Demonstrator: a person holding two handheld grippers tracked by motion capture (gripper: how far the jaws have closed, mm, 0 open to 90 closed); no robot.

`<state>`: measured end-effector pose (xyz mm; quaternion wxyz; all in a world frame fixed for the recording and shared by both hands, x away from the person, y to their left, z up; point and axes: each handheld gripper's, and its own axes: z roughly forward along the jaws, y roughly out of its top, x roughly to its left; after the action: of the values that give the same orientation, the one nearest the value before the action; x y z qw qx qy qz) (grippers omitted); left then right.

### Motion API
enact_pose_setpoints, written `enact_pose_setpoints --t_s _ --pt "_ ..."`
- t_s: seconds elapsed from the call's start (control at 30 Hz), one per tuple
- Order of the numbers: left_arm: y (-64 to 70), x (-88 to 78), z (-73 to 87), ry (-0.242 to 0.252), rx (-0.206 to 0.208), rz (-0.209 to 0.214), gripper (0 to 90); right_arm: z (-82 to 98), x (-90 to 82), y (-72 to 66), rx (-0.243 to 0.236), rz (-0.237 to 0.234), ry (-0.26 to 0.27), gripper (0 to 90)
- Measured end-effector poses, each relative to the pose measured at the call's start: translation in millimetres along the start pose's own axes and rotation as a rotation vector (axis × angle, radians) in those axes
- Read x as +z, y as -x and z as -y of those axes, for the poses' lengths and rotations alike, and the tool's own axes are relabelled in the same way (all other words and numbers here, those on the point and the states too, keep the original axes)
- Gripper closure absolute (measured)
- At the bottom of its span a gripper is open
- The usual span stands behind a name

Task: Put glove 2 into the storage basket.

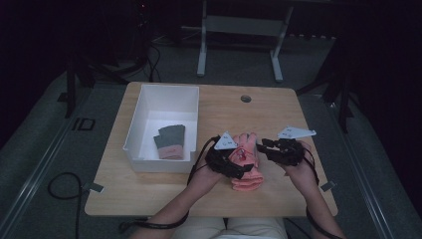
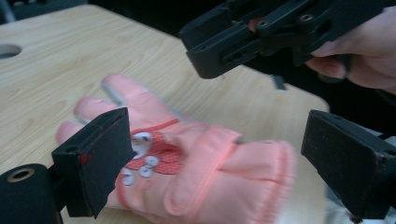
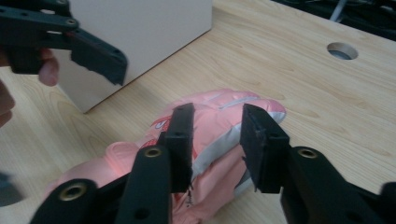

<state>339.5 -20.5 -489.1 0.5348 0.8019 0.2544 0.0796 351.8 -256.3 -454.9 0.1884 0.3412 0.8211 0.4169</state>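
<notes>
Pink ski glove (image 1: 247, 167) – soft, padded, light; grab at cuff. L gripper (image 2: 219, 154) wide open around it, not touching; R gripper (image 3: 217, 140) half-open over the glove's fingers – no hold.

My counter (image 1: 149, 191) is pale wood with rounded corners and a round cable hole (image 1: 246, 98) near its far edge. Grey carpet (image 1: 45, 149) lies around it. Beyond stands a light metal frame (image 1: 239, 30), perhaps another table's legs; the room there is too dark to tell. Black cables (image 1: 62, 186) trail across the floor.
</notes>
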Motion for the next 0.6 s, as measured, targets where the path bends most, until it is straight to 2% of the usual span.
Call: enact_pose_setpoints --t_s 0.03,0.07,0.1,0.13,0.17,0.23,0.3,0.37,0.4,0.5,0.53,0.6 --pt "-2.2 2.8 0.2 -0.02 -0.002 -0.024 17.7 -0.5 3.0 1.3 0.0 0.0 -0.012 67.7" --pt "-2.2 2.8 0.2 -0.02 -0.002 -0.024 18.9 -0.5 3.0 1.3 0.0 0.0 -0.012 67.7" --pt "-4.6 5.8 1.0 -0.046 -0.002 -0.055 18.9 -0.9 5.9 2.1 -0.002 0.005 -0.019 68.5" --pt "-6.5 7.8 1.6 -0.07 0.0 -0.077 26.0 -1.5 9.1 2.7 -0.006 0.008 -0.026 69.7" --pt "-9.2 10.0 2.6 -0.085 -0.013 -0.096 27.9 -1.8 12.3 3.0 -0.009 0.006 -0.029 69.7" --pt "-14.0 12.4 4.0 -0.094 -0.054 -0.107 32.8 -2.1 19.5 2.8 -0.006 0.007 -0.037 69.7" --pt "-17.4 14.2 4.8 -0.098 -0.073 -0.119 33.7 -2.4 25.7 1.6 0.003 0.015 -0.042 67.8" --pt "-19.2 15.1 5.4 -0.098 -0.091 -0.125 33.9 -1.9 30.1 -0.2 0.018 0.018 -0.039 61.4" --pt "-20.0 15.3 5.4 -0.104 -0.093 -0.123 33.8 -0.9 33.4 -1.3 0.028 0.025 -0.04 57.4" --pt "-22.4 16.5 5.9 -0.113 -0.105 -0.126 33.3 1.7 38.5 -2.5 0.047 0.046 -0.046 53.3" --pt "-23.4 16.9 6.1 -0.119 -0.113 -0.123 33.0 6.0 43.6 -3.1 0.065 0.056 -0.068 48.3" --pt "-24.6 17.2 6.7 -0.123 -0.12 -0.132 31.3 12.5 48.0 -2.7 0.068 0.075 -0.096 45.9"
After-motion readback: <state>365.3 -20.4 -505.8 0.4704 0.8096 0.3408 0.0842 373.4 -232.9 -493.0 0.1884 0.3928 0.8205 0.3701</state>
